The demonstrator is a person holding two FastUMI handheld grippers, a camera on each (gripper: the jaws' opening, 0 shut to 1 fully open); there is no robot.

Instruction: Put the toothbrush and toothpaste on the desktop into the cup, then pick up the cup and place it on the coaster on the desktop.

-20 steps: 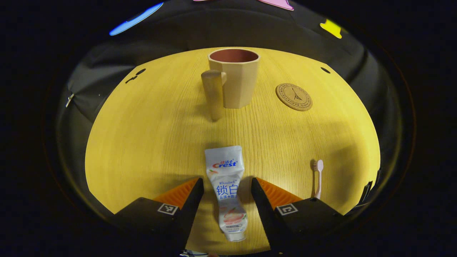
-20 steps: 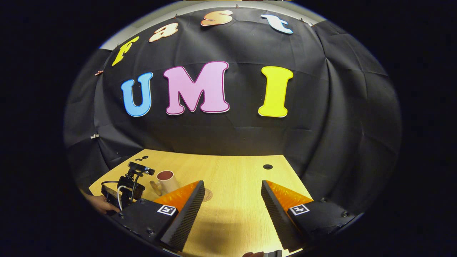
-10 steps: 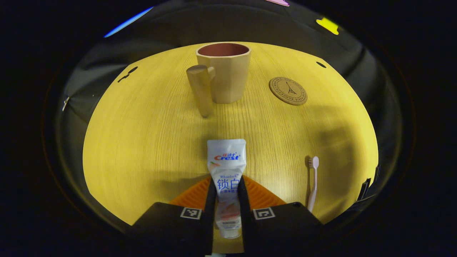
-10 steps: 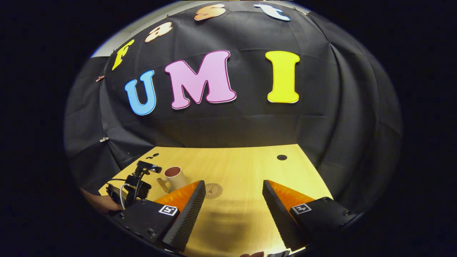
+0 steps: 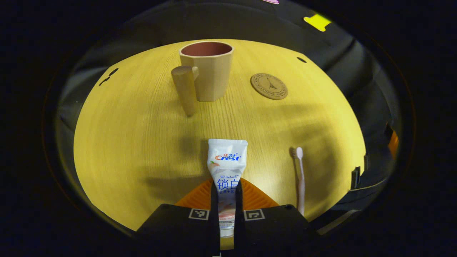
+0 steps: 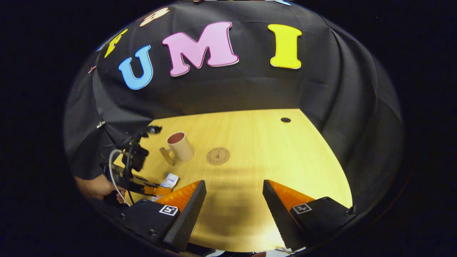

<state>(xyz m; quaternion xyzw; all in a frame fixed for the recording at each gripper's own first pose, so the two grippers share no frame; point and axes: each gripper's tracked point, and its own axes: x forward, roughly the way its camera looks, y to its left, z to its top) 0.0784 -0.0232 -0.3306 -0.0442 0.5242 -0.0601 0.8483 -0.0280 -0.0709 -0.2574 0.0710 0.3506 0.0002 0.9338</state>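
The left gripper (image 5: pixel 226 200) is closed on the toothpaste tube (image 5: pixel 227 171), both fingers pressing its lower half; the tube's crimped end points toward the far edge of the desktop (image 5: pixel 135 142). A pink toothbrush (image 5: pixel 300 178) lies flat just right of the gripper, near the right edge, bristle end away from the camera. Near the far edge a beige cup (image 5: pixel 209 73) stands upright, handle toward the left. A round cork coaster (image 5: pixel 269 86) lies right of the cup, apart from it.

On toothpaste tube (image 5: pixel 227 162): red-and-blue brand wording above blue characters, print facing up. On coaster (image 5: pixel 269 86): tower emblem ringed by lettering too small to read. On left gripper (image 5: pixel 226 185) and right gripper (image 6: pixel 234 182): one square coded marker per finger.
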